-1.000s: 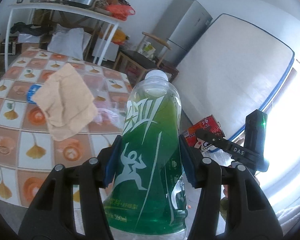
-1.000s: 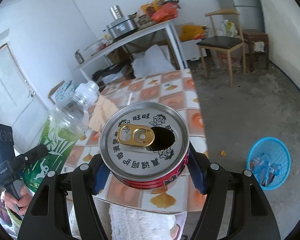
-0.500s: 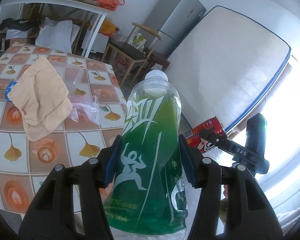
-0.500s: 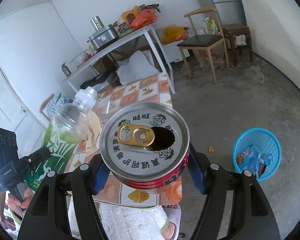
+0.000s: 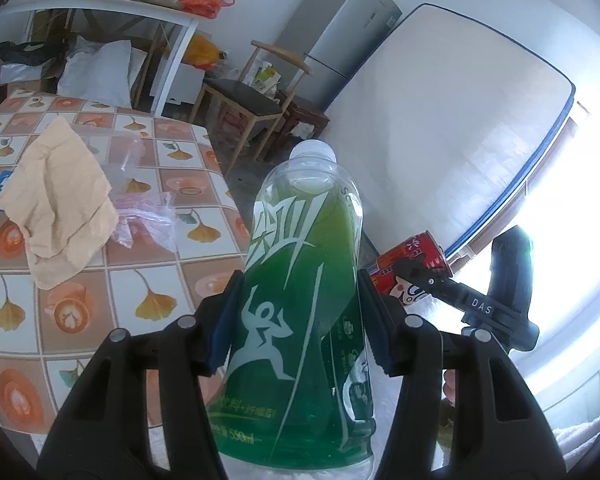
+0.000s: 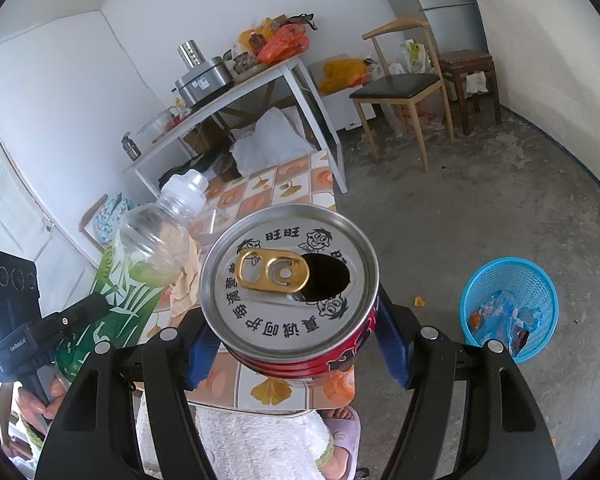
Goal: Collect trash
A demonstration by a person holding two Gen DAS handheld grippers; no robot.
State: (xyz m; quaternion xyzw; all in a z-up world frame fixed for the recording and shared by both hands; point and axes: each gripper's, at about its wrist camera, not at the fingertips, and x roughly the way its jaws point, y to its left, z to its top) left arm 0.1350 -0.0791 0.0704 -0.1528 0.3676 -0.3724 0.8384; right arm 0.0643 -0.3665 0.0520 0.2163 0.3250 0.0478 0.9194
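Right gripper (image 6: 290, 340) fingers clamped on red can (image 6: 290, 280), blue bin (image 6: 510, 308) down-right of it on floor. Left gripper (image 5: 296, 320) fingers holding green bottle (image 5: 300, 300) upright, farther from bin.

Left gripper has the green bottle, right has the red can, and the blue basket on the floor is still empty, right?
Not quite: the blue basket is not empty. The right wrist view shows wrappers already lying in it. The rest stands: the left gripper is clamped on the green bottle, and the right gripper holds the red can.
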